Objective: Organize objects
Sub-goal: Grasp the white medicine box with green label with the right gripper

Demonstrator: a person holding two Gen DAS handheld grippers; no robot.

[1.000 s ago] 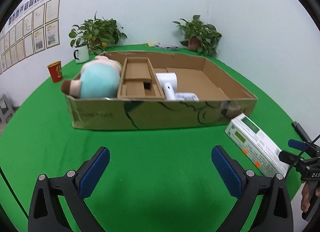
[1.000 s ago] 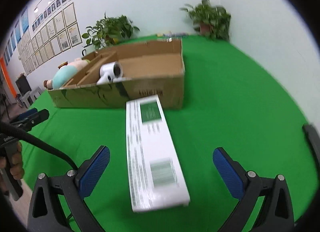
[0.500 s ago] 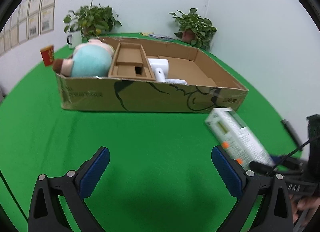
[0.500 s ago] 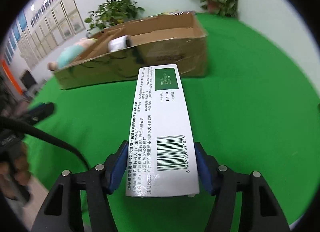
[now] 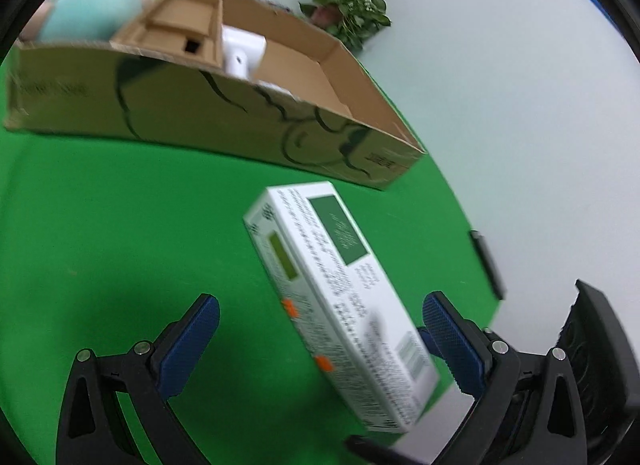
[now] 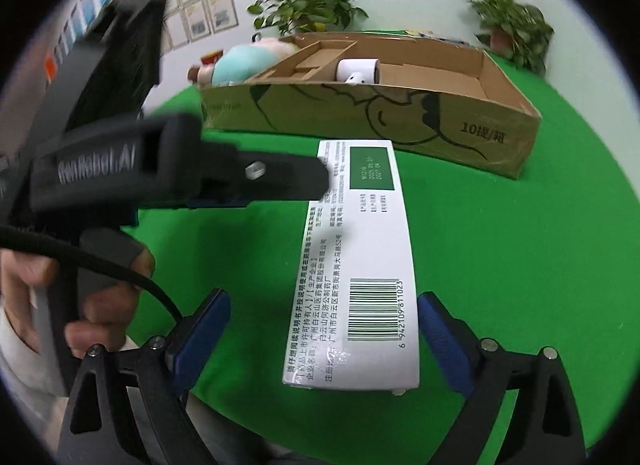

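light: bright, even | shadows: soft | blur: motion smear, left view | edges: fisheye bending, black vignette

The white box (image 6: 360, 265) is smooth printed card with a slight sheen near its barcode. The open carton (image 6: 400, 121) is matt brown corrugated cardboard with dark printed line art. The table cover (image 6: 520, 265) is matt green cloth. The plush toy (image 6: 240, 65) looks soft and fuzzy. The right gripper (image 6: 324, 337) has matt black plastic arms, ridged blue rubbery pads (image 6: 204, 329) and shiny metal screws.
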